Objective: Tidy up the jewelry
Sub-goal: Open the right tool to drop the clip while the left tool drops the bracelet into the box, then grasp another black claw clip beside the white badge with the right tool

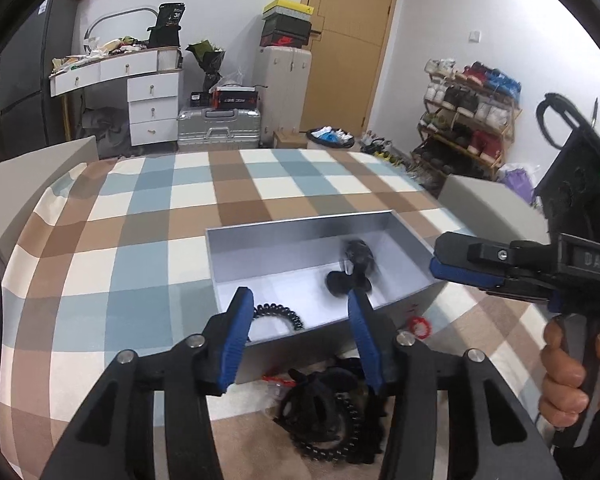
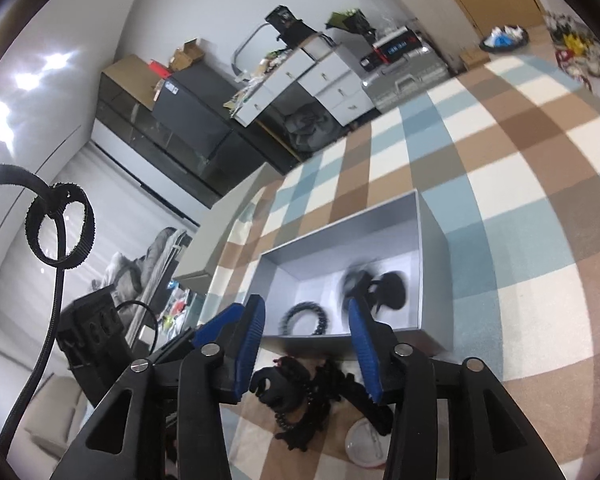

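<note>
While hovering over the grey box point(image 1: 300, 236), left tongs point(image 1: 300, 320) and right tongs point(image 2: 306, 332) gape empty. Black hair clips point(image 1: 352, 270) blurred inside at two o'clock, likely dropped; spiral tie point(image 1: 278, 314) alongside. Remaining heap point(image 1: 328, 412) at six o'clock.

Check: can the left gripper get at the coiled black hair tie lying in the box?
Probably yes. The left gripper stands open and empty right above the box's near wall, and the coiled hair tie lies just inside it, uncovered. The wall means coming in from above. The right gripper hovers off to the side.
</note>
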